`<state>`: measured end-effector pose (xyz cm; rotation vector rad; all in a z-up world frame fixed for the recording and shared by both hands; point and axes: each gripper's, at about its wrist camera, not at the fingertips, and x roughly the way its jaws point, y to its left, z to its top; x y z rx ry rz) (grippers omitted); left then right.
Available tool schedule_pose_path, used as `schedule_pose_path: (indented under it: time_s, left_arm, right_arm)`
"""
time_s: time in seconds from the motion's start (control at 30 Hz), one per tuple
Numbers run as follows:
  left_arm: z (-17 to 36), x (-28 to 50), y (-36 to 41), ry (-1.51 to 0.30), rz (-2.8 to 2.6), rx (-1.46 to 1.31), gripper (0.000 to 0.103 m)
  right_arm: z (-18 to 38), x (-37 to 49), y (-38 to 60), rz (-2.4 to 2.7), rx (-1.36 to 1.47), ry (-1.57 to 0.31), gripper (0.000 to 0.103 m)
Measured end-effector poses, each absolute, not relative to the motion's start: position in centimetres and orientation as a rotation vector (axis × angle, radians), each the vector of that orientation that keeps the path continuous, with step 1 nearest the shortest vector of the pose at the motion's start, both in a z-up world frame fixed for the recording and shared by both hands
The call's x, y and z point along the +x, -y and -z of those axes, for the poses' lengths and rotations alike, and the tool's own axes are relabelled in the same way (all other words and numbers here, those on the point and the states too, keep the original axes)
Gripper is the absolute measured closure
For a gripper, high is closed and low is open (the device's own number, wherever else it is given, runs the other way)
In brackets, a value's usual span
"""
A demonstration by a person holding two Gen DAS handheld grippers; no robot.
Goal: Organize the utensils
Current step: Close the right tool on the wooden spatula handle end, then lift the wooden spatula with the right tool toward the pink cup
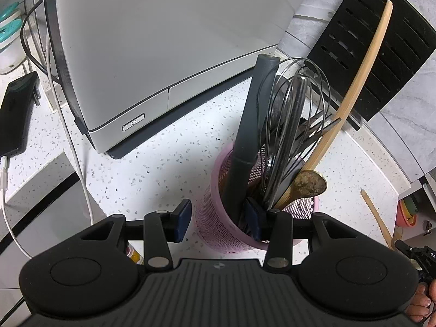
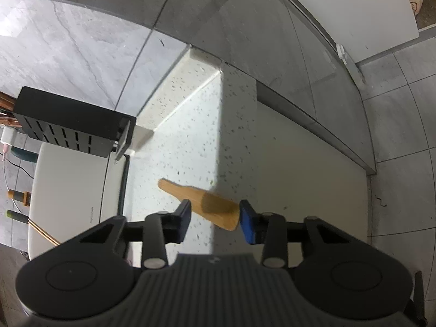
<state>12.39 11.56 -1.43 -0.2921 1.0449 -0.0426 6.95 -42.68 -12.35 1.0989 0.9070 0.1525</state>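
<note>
Straddling the near rim of the pink mesh holder (image 1: 218, 218), left gripper (image 1: 219, 219) has jaws spread: one pad outside the wall, the other inside beside the dark grey handle (image 1: 252, 125). Whisk (image 1: 294, 114) and wooden spoon (image 1: 351, 98) stand in the holder. Right gripper (image 2: 215, 218) is spread too, wooden spatula (image 2: 201, 203) lying between its pads over the speckled counter (image 2: 190, 125); contact with the pads unclear

— What sits on the desk (image 1: 152, 163) at its back edge?
— A grey appliance (image 1: 152, 54), against the wall.
— And left of it?
— A phone (image 1: 16, 114) with a white cable (image 1: 73, 158) plugged in. A black slotted box (image 1: 381, 54) stands in the right back corner.
</note>
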Motion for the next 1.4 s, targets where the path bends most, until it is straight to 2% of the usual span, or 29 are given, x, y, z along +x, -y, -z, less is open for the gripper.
schedule_pose_path:
  time_s: [0.07,0.33,0.57,1.13,1.4]
  left_arm:
    - [1.4,12.4,-11.5,-1.045,0.042,-0.292,0.052]
    - [1.4,12.4,-11.3,-1.044,0.041,-0.281,0.052]
    - [1.5,12.4,-11.3,-1.046,0.037,-0.284,0.052]
    - [2.0,12.9,-11.1,-1.069,0.037,-0.278,0.052]
    - [1.9,12.9,-10.8,-1.069,0.032,-0.281,0.058]
  right_arm:
    - [12.4,7.1,42.6,-0.160,1.090,-0.917,0.083]
    - [12.0,7.0,42.6,-0.182,1.085,-0.889,0.089]
    - [9.4,7.1,41.9,-0.253,0.990,-0.815,0.098]
    - [3.5,7.9,38.0,-0.306,0.643,-0.817,0.103]
    - [0.7,7.7,35.6,-0.354,0.483,-0.826,0.103]
